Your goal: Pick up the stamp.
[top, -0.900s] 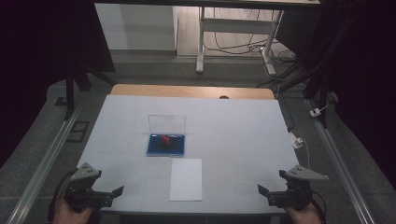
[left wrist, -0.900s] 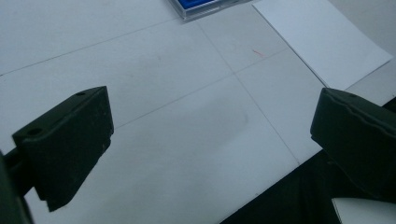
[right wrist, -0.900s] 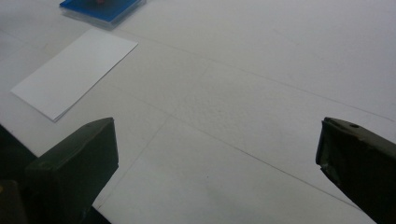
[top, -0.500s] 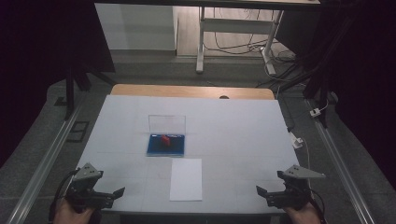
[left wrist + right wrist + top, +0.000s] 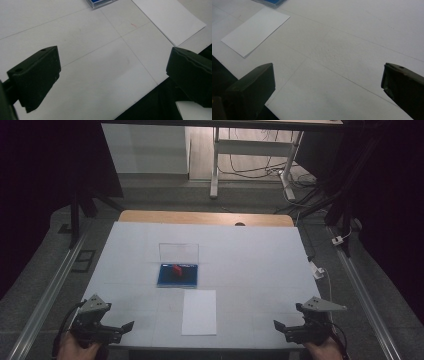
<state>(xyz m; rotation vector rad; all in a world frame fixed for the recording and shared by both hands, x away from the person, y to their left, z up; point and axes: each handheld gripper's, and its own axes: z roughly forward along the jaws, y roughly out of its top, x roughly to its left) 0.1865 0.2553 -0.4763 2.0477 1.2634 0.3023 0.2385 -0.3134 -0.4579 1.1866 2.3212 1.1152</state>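
1. We hold the left gripper (image 5: 120,329) and the right gripper (image 5: 284,329) at the near corners of the desk (image 5: 250,265), jaws spread and empty.
2. The white sheet (image 5: 199,312) lies between them, untouched, near the front edge.
3. Just beyond it sits the open blue case (image 5: 177,275) with a small red piece (image 5: 177,269) inside.
4. We judge all the work is still ahead.
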